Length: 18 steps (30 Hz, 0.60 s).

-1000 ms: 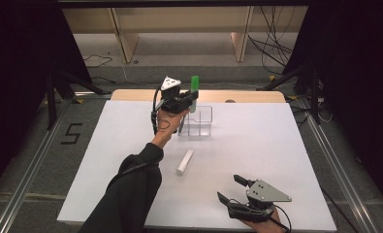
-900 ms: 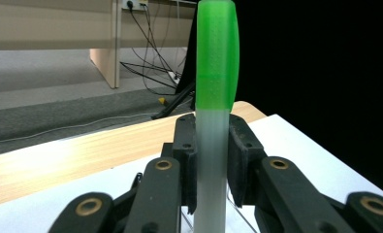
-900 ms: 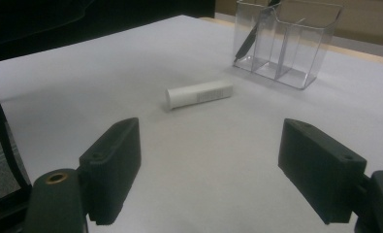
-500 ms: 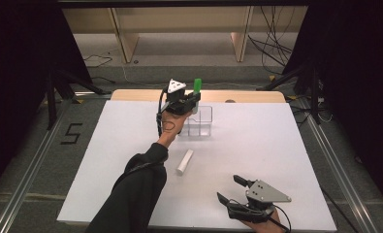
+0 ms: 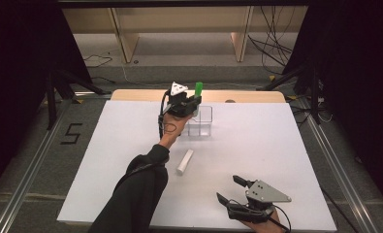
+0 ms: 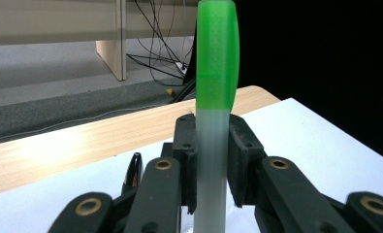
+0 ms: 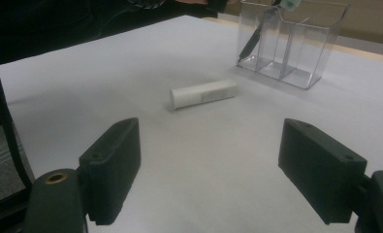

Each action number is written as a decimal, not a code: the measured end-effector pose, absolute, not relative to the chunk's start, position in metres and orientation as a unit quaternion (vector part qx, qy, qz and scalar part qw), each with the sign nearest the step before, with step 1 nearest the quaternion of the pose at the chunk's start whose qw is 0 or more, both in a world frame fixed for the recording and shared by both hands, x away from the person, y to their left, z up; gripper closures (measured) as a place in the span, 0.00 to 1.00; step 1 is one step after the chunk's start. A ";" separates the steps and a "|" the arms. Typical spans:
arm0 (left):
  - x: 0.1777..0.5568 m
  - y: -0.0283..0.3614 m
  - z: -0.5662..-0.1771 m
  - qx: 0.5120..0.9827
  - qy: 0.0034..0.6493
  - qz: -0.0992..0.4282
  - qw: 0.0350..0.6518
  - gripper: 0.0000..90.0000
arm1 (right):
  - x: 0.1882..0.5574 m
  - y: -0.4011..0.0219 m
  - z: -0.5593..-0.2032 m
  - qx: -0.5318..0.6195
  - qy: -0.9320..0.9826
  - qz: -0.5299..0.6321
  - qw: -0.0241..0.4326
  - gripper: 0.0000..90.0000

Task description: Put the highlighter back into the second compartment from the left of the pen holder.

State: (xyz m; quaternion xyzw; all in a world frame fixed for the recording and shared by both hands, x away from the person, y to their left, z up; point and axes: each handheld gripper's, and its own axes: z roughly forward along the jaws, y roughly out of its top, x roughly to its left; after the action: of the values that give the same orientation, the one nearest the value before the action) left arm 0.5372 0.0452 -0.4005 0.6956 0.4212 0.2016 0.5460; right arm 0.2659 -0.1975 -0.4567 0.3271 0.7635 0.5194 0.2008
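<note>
Table [image 5: 276,145]: white, unchanged since the earlier frames.
Clear organizer [image 5: 200,121]: near the far edge, same spot as before.
Left gripper [image 5: 193,103]: clamped on the green-capped tube, now shifted slightly right, over the organizer.
Right gripper [image 5: 231,190]: jaws wide apart and empty, unmoved at the near edge.
Green-capped tube [image 6: 213,121]: upright between the pads.
White cylinder [image 5: 184,161]: lying mid-table, untouched.

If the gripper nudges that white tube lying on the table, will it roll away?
Probably yes. The white tube is round and lies on its side on the smooth white table, so a sideways nudge would likely set it rolling. It looks stiff, not floppy. A push along its length would more likely slide it.
</note>
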 end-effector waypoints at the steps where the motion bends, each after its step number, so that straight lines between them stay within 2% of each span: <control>1: 0.537 0.045 -0.401 0.698 0.419 0.205 0.543 0.85 | 0.266 -0.197 -0.457 0.327 0.763 0.520 0.201 0.27; 18: 0.538 0.046 -0.412 0.702 0.427 0.203 0.533 0.85 | 0.265 -0.196 -0.457 0.323 0.766 0.518 0.200 0.27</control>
State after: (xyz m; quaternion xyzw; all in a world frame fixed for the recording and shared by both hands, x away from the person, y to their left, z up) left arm 0.5383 0.0462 -0.4122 0.7024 0.4266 0.2026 0.5325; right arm 0.2654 -0.1959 -0.4574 0.3231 0.7664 0.5177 0.2004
